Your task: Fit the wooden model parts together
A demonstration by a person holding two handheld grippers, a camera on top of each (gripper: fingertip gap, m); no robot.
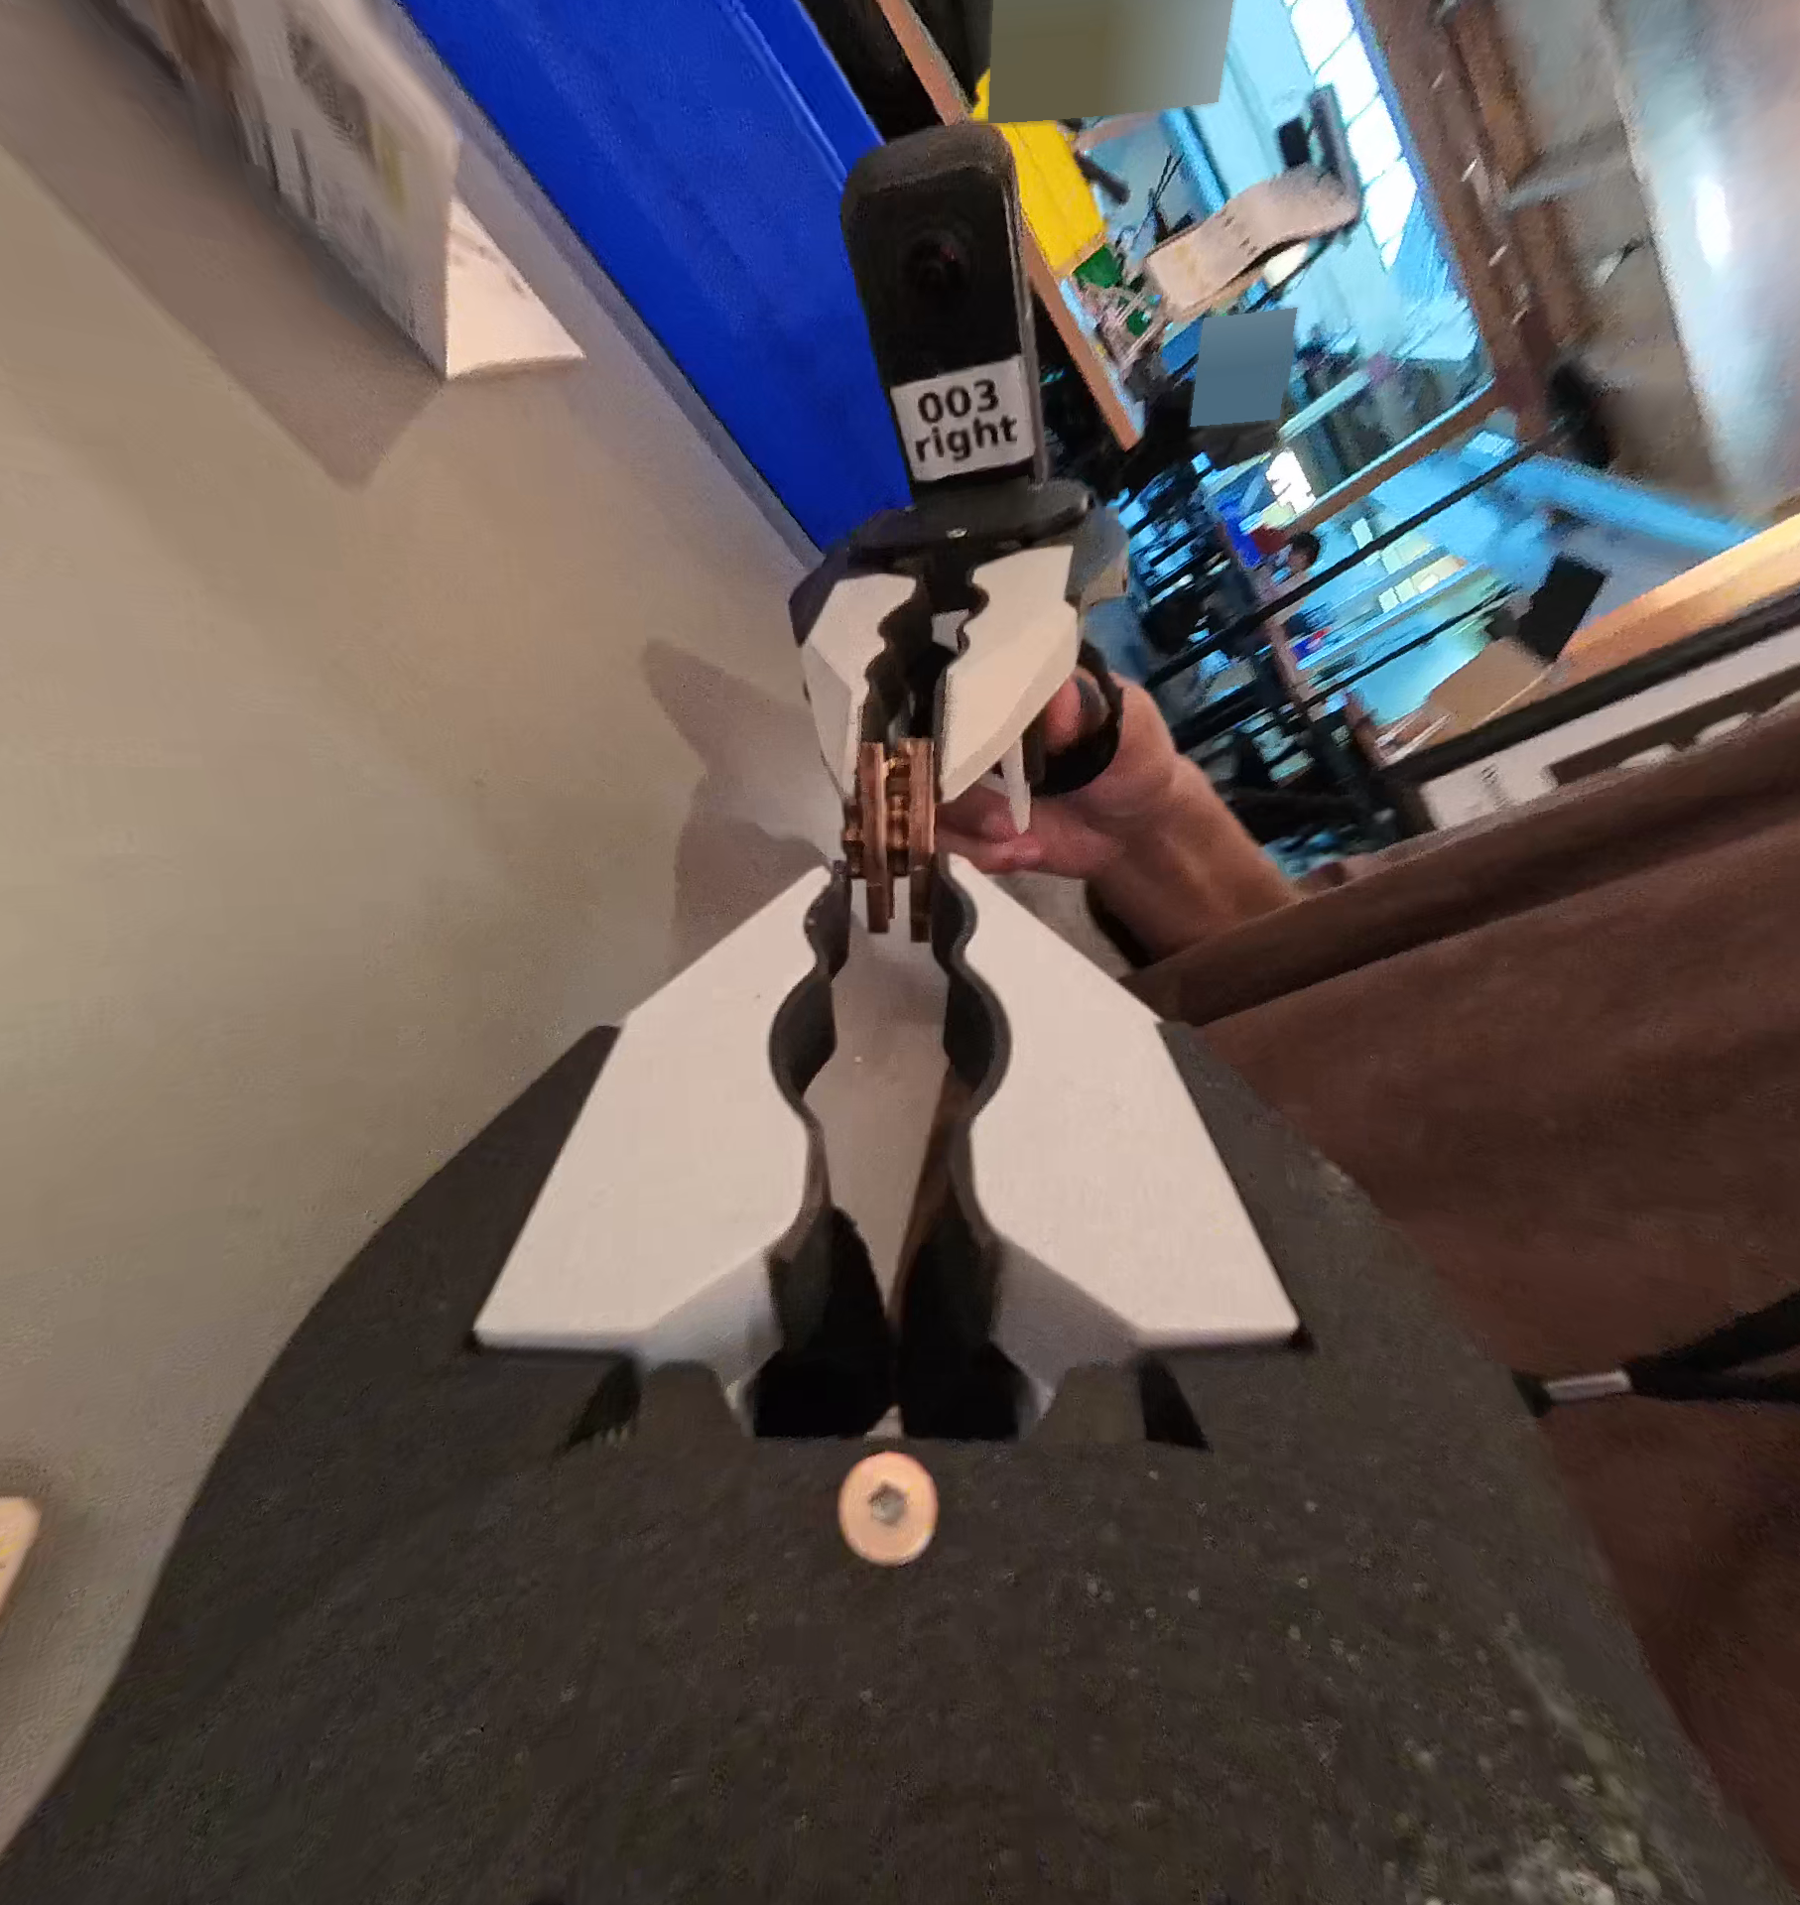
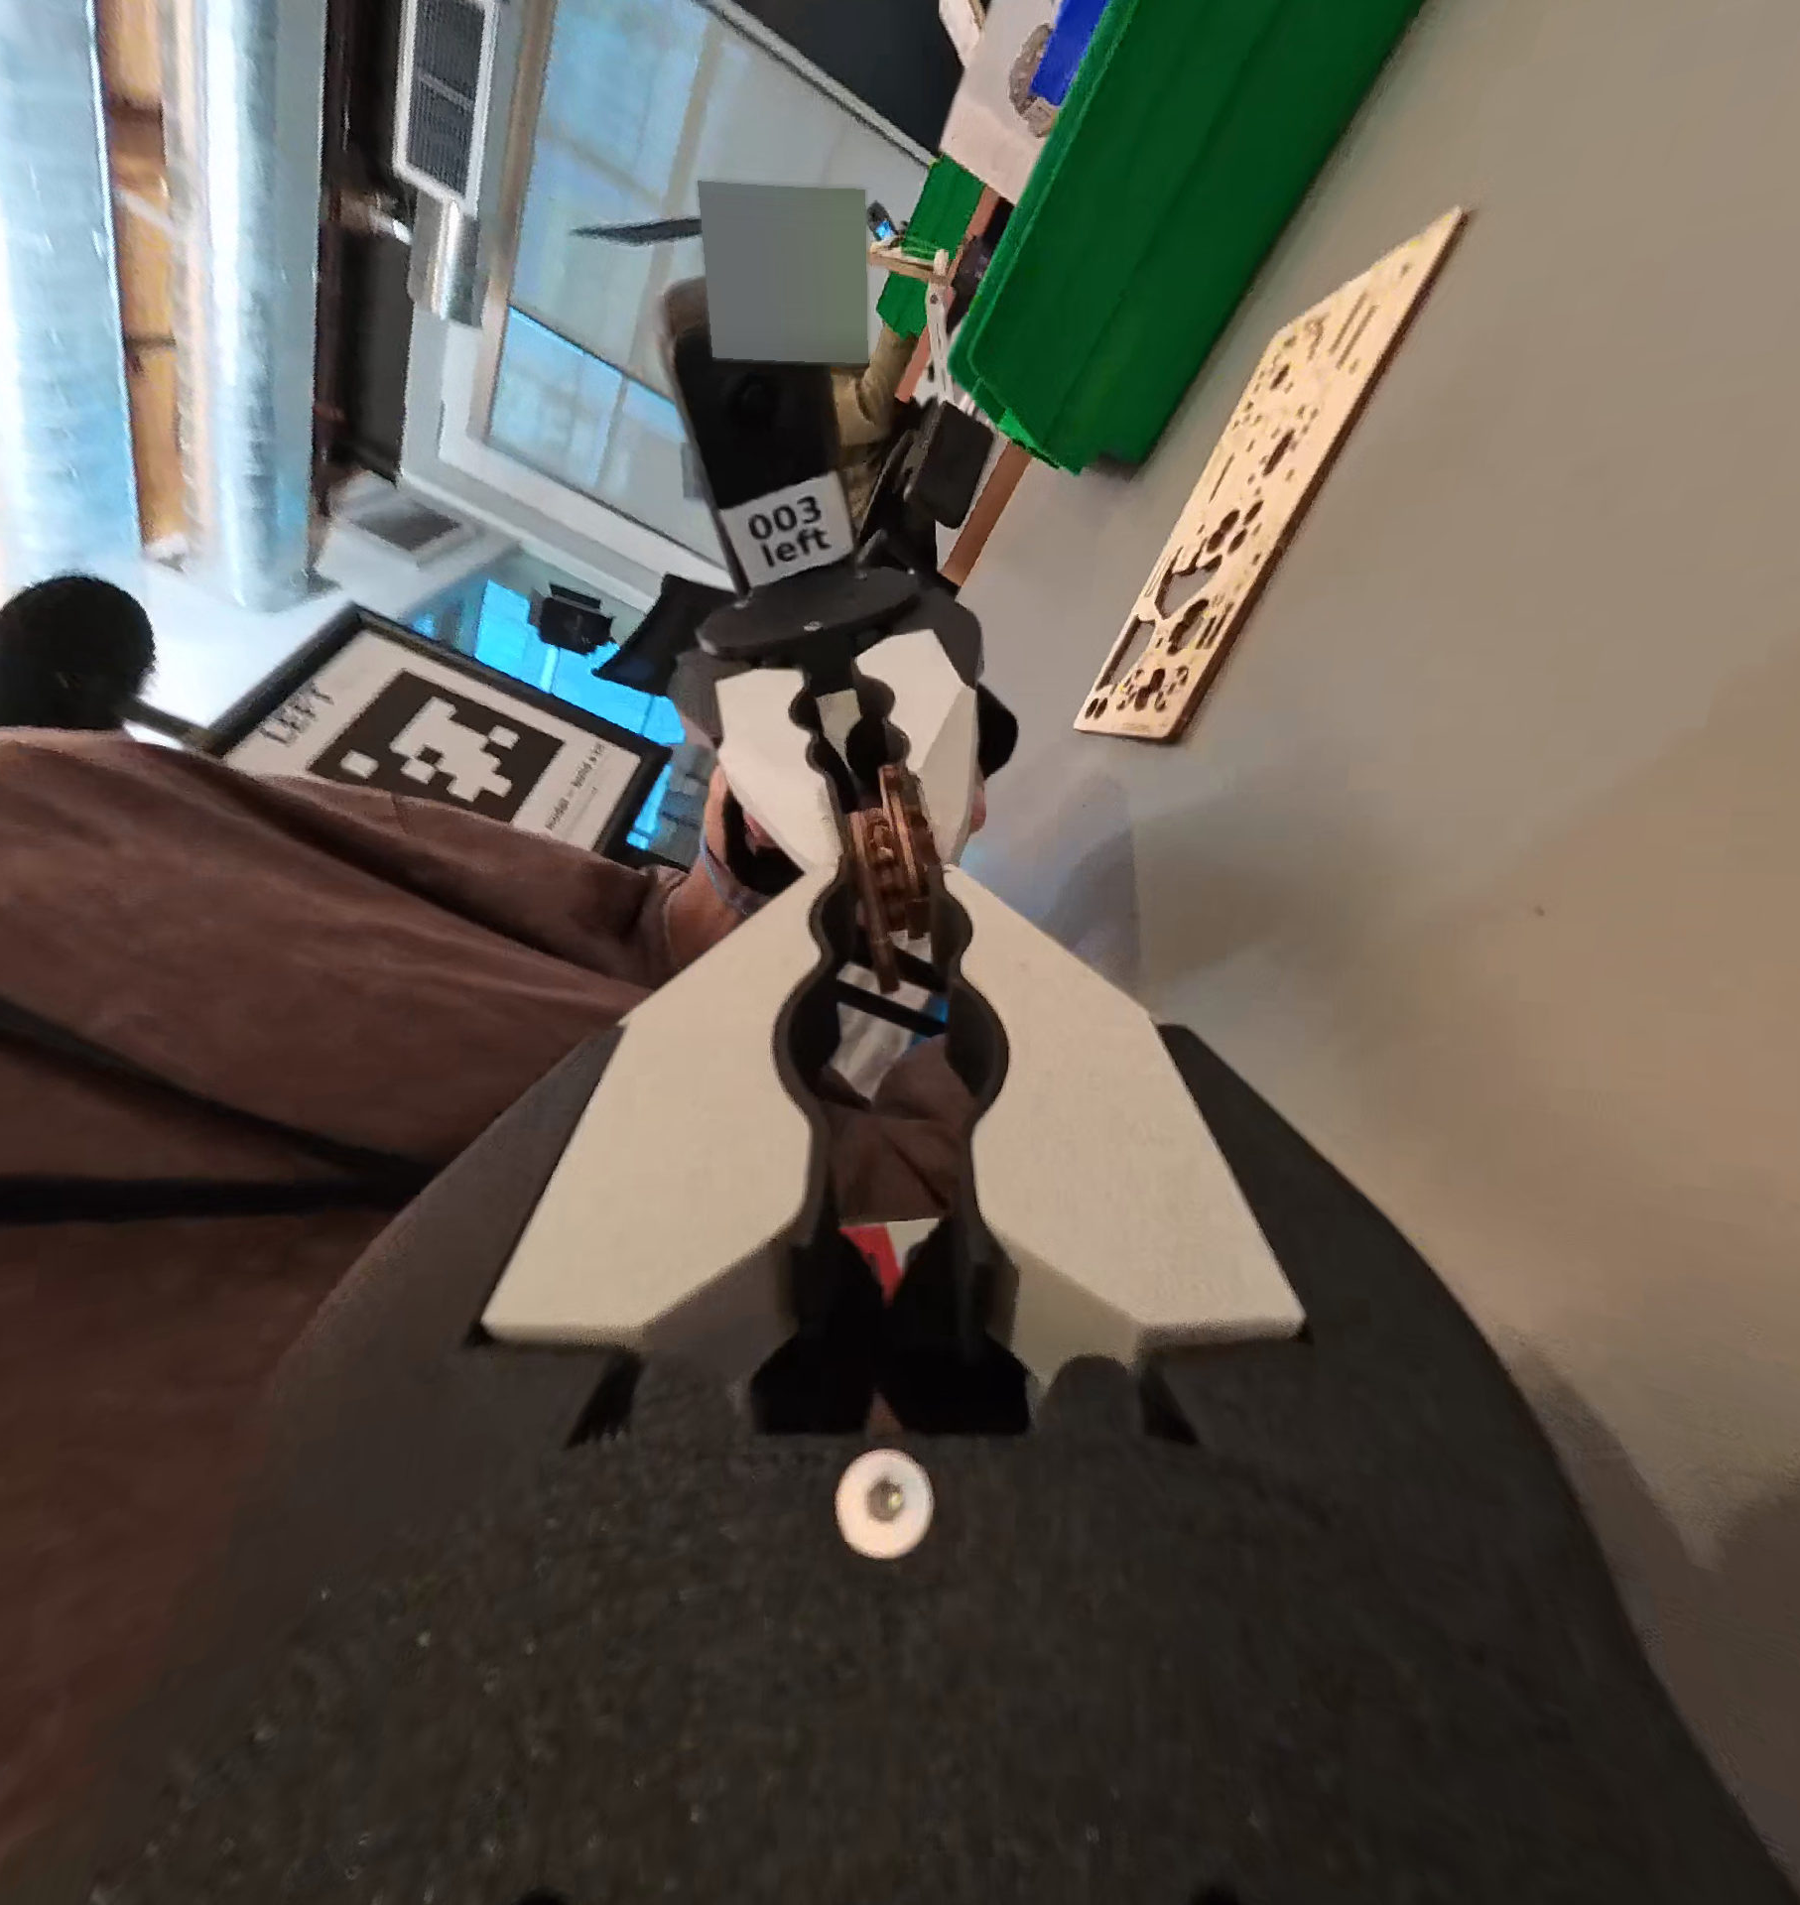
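A small wooden model assembly (image 1: pixel 891 825), two thin discs with gear-like pieces between them, is held in the air between both grippers, which face each other tip to tip. In the left wrist view, my left gripper (image 1: pixel 888 895) is shut on its near edge, and the right gripper (image 1: pixel 901 758) grips its far edge. In the right wrist view, my right gripper (image 2: pixel 891 907) is shut on the same assembly (image 2: pixel 891 856), with the left gripper (image 2: pixel 880 794) closed on it from the far side. Both views are rolled sideways above the grey table (image 1: pixel 257 825).
A laser-cut wooden sheet with empty cut-outs (image 2: pixel 1277 485) lies on the table (image 2: pixel 1494 928) beside a green bin (image 2: pixel 1133 227). A blue bin (image 1: pixel 669 258) and a white box (image 1: pixel 339 155) stand on the other side. A person's hand (image 1: pixel 1081 814) and brown clothing (image 1: pixel 1494 1082) are close by. Only a small space, under 4 cm, lies between the two pairs of fingers.
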